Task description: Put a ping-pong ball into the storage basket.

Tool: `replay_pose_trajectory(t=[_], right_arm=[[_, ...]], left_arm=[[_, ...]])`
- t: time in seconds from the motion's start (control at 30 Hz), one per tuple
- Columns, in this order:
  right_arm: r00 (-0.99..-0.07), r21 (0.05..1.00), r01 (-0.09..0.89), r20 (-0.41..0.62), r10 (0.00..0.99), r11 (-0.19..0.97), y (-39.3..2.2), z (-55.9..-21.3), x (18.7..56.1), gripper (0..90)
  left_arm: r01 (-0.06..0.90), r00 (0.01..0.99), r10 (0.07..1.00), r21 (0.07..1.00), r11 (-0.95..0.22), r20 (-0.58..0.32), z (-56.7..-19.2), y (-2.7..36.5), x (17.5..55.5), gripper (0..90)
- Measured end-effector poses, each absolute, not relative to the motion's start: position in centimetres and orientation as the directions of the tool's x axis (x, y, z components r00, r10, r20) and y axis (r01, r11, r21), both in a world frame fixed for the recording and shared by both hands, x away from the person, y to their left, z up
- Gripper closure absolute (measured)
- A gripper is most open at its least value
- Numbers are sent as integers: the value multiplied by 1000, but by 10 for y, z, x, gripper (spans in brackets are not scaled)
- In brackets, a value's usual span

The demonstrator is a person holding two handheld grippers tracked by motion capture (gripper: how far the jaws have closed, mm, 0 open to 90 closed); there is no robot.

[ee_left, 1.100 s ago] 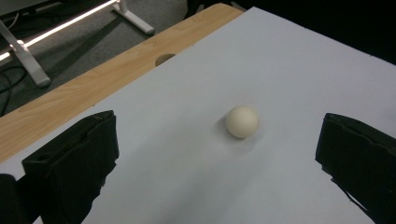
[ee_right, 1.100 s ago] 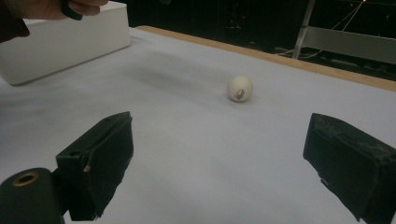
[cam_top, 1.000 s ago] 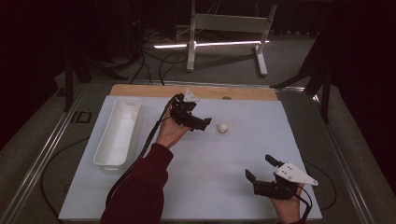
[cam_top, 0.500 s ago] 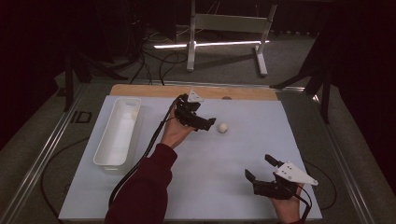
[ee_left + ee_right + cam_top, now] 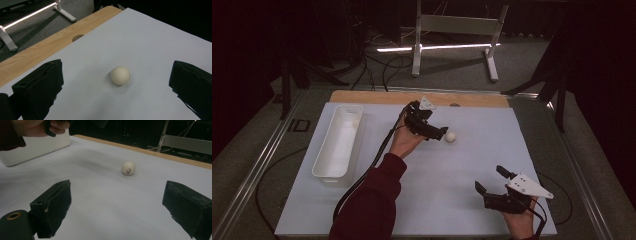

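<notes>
Jaws of the left tool (image 5: 438, 134) stand wide apart and empty, just short of the white ball (image 5: 451, 137) lying untouched on the counter (image 5: 492, 150), so the grasp is unmade, while the right tool (image 5: 493, 186) waits open near the front edge.

The room is dim and its edges fall to near black, while the pale sheet on the bench (image 5: 462, 165) takes soft light from above and a bright strip glares on the floor (image 5: 437, 48) behind. The ball (image 5: 120, 75) casts only a faint, diffuse shadow in the left gripper view. Both gripper views are slightly soft and grainy, with the near black jaws blurred.
</notes>
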State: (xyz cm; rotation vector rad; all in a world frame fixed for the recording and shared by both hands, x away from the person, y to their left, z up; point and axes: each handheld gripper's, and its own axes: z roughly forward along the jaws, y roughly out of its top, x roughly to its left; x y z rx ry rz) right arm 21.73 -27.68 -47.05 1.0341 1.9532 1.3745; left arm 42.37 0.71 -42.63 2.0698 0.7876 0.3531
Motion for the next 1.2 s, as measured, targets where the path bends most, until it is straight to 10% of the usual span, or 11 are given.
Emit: replay_pose_trajectory(t=[1.2], right_arm=[[-574,941,279,5,819,189,-275,-470,217,80]], left_arm=[[413,770,638,790,-453,-37,-448,-9,439,2]])
